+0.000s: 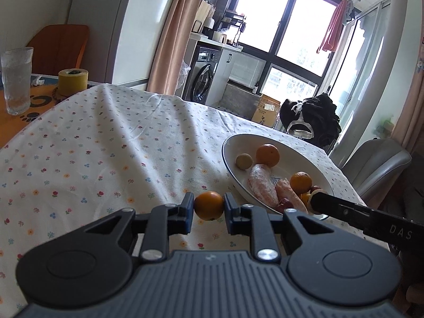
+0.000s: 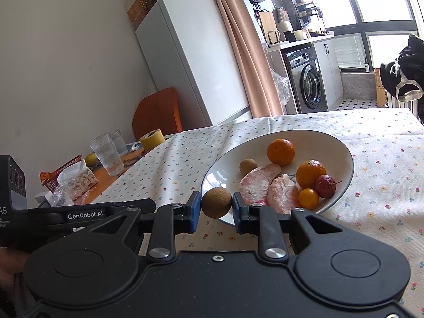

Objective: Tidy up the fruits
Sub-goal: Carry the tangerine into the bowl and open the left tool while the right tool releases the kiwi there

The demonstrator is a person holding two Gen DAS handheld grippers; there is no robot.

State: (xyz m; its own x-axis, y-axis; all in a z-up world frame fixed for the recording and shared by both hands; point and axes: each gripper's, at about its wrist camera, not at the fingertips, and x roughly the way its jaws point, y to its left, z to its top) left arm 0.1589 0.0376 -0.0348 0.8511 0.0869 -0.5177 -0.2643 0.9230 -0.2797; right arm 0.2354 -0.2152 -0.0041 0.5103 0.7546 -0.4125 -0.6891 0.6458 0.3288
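So both grippers have fruit in them right now. The left gripper (image 1: 208, 206) is clamped on a small orange (image 1: 208, 205), pinched between its 2 blue-padded fingers and held over the flowery tablecloth (image 1: 106, 145), just left of the white plate (image 1: 233, 143). The right gripper (image 2: 216, 206) is squeezing a round brown fruit (image 2: 216, 202), looks like a longan, held right at the near-left rim of the plate (image 2: 347, 153). On the plate in the right wrist view: 2 oranges (image 2: 281, 151) (image 2: 310, 173), another pale brown round fruit (image 2: 248, 166), 2 peeled pink pomelo segments (image 2: 258, 182) (image 2: 282, 194), a small red fruit with a stem (image 2: 325, 185) and a tiny yellow-orange one (image 2: 308, 198) touching the near pomelo piece. From the left wrist view you can see the right gripper's black body poking in from the right edge, its tip at the near side of the plate. Off past the cloth's left edge there's a ribbed glass (image 1: 17, 79) and a roll of yellow tape (image 1: 73, 80) sitting on the bare orange table part. Washing machine (image 2: 308, 79) in the background.
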